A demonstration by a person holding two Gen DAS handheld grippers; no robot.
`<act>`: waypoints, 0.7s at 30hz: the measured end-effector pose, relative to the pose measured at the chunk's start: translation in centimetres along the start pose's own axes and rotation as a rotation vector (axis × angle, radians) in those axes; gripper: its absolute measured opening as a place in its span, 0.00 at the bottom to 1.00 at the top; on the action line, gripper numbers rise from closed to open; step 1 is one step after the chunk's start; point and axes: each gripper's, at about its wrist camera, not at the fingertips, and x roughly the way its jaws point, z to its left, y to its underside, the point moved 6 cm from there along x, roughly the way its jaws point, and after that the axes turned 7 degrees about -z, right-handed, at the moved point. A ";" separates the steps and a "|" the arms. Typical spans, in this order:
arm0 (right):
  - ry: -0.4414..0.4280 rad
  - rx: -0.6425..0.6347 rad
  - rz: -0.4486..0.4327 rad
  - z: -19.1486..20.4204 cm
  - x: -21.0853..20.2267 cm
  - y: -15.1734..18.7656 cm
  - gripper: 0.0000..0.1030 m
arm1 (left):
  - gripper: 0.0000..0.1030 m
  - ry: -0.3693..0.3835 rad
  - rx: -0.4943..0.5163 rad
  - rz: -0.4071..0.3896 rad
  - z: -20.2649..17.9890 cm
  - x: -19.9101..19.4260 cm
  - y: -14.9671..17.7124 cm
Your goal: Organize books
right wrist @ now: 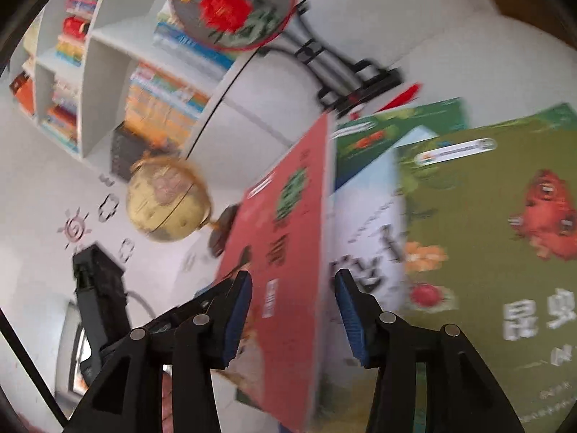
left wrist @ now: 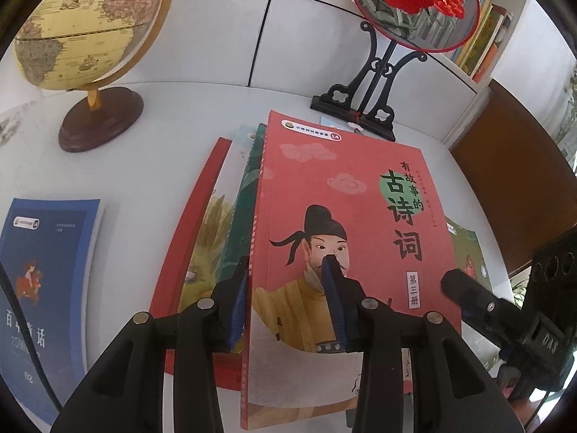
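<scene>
The left gripper's fingers straddle the spine edge of the pink poetry book, one pad under the cover by the spine, the other lying across the painted face on the front. They look clenched on that cover, though I cannot tell how firmly. The right gripper has its fingers standing apart on either side of the same book's near edge; the left pad is against or just beside the cover, the right pad clear of it, so this grip reads as released.

The pink poetry book is tilted up off a loose stack: a red book, a white picture book and a green book fanned out beneath it, with an olive insect book to one side. A blue book lies apart on the white surface, near the globe. Behind the stack stands a round embroidered fan on a black stand, just beside the pink book's far corner.

My judgement: with only one hand truly pinching a thin cover, the book may swing open or slip. Pushing it forward could knock the fan stand over. Dragging it sideways could scatter the books below.
</scene>
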 end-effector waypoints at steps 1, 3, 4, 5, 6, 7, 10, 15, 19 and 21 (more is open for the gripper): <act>0.008 -0.013 0.004 0.4 0.2 0.1 0.44 | 0.35 -0.001 -0.002 0.001 0.1 0.0 0.0; 0.020 -0.034 -0.002 0.9 0.2 0.4 0.26 | 0.34 -0.008 -0.004 -0.002 0.3 -0.3 -0.1; 0.026 -0.044 -0.012 1.1 0.1 0.4 0.11 | 0.32 0.001 -0.006 -0.007 0.4 -0.4 -0.2; 0.032 -0.060 -0.024 1.3 -0.1 0.5 0.10 | 0.32 0.014 -0.011 -0.011 0.5 -0.7 -0.2; 0.044 -0.087 -0.034 1.7 -0.3 0.5 0.10 | 0.31 0.020 -0.012 -0.013 0.6 -0.9 -0.2; 0.069 -0.123 -0.037 2.1 -0.3 0.6 0.10 | 0.31 0.018 -0.006 -0.013 0.6 -1.0 -0.2; 0.130 -0.243 -0.028 3.9 0.1 1.0 0.10 | 0.31 -0.003 0.014 -0.020 0.9 -1.5 -0.3; 0.155 -0.285 -0.028 5.3 0.4 1.2 0.10 | 0.31 0.004 0.011 -0.038 1.6 -2.7 -0.8; 0.155 -0.307 -0.037 6.8 0.6 1.1 0.10 | 0.31 -0.016 0.044 -0.054 2.1 -3.8 -1.4; 0.153 -0.321 -0.046 7.8 0.6 1.0 0.10 | 0.31 -0.021 0.052 -0.071 2.7 -4.6 -1.9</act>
